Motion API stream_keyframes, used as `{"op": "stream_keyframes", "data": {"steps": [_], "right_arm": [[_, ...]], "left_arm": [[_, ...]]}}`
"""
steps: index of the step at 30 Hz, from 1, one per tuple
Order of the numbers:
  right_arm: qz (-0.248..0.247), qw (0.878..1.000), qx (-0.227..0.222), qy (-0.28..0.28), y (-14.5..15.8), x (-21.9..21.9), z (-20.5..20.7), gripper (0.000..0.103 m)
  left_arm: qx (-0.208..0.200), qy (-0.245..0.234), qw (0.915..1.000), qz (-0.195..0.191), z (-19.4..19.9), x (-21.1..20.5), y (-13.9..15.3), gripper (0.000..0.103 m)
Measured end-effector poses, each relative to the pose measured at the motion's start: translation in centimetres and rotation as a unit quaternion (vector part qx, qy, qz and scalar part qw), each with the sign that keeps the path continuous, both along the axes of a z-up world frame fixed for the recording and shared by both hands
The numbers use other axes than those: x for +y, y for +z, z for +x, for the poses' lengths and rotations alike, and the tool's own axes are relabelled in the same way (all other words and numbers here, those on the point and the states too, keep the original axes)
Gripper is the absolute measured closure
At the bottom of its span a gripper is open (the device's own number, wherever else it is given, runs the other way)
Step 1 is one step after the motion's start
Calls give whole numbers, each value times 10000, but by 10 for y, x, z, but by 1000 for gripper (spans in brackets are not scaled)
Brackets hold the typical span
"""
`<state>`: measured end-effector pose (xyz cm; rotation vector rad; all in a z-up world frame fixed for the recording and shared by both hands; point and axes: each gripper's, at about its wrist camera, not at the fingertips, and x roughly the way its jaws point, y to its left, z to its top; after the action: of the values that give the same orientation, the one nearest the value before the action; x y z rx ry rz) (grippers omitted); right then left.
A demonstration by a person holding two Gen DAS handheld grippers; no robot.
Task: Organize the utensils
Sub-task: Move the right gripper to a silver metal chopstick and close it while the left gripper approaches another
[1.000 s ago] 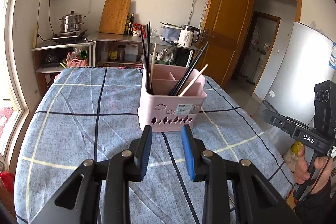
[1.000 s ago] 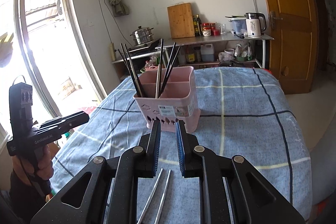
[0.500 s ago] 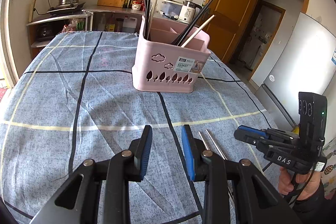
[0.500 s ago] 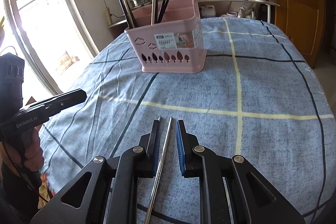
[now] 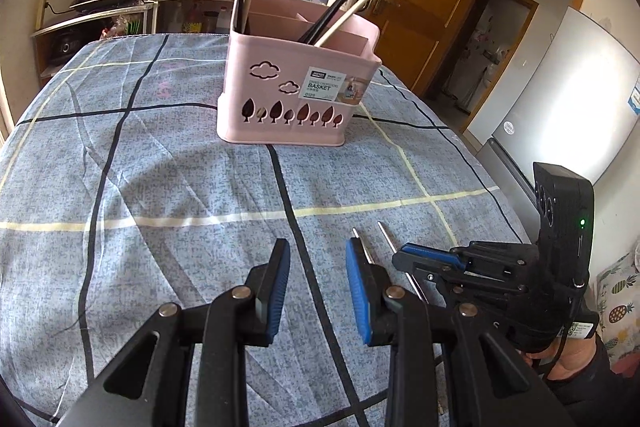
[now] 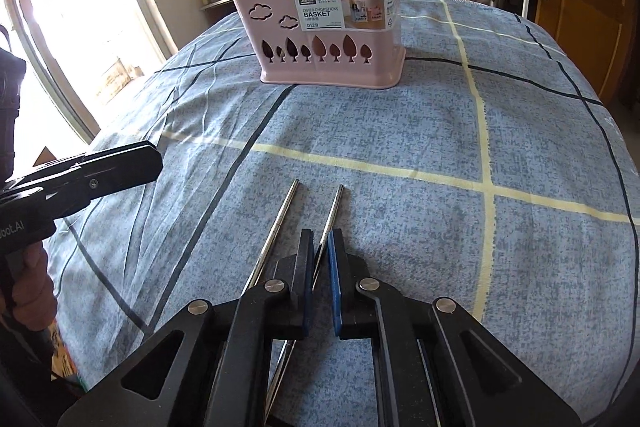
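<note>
1. While the right gripper (image 6: 320,247) sits low over the tablecloth (image 6: 400,131), we have it nipped onto the right one of two metal chopsticks (image 6: 334,205); its jaws have just been closing and now stand almost together with that stick between the pads.
2. The other chopstick (image 6: 280,223) lies loose on the cloth just to the left, its tip apart from the held one and the two drawing together toward us.
3. Our left gripper (image 5: 316,271) hovers near the cloth beside the right one, jaws partly open with nothing between them.
4. The pink basket (image 6: 328,39) stands farther up the table, well apart from both sticks, with dark and pale chopsticks (image 5: 340,15) already leaning in its compartments.
5. We judge the step in hand to be the pickup of the first metal stick; placing is not yet done.
6. Next we would need to lift cleanly without dragging its neighbour, tip the stick upright, and lower it into a compartment; a thin smooth rod could pivot or slip in the pads.
</note>
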<state>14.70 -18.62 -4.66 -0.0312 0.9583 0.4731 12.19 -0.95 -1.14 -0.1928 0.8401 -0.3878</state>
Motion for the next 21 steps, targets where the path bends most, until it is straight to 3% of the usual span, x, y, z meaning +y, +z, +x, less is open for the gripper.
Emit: {"op": "stream_keyframes", "data": {"steps": [7, 14, 19, 21], "right_arm": [[-102, 9999, -8, -105, 1, -23, 1, 96], [-156, 9996, -1, -242, 2, -41, -1, 96], [-142, 9993, 26, -332, 2, -50, -1, 96], [-158, 9992, 33, -360, 2, -51, 0, 96]], "left_arm": [[319, -281, 9991, 1, 14, -32, -14, 73], [642, -487, 9963, 310, 26, -71, -36, 73], [408, -539, 9953, 700, 25, -87, -34, 73], [332, -565, 9937, 905, 26, -92, -34, 79]]}}
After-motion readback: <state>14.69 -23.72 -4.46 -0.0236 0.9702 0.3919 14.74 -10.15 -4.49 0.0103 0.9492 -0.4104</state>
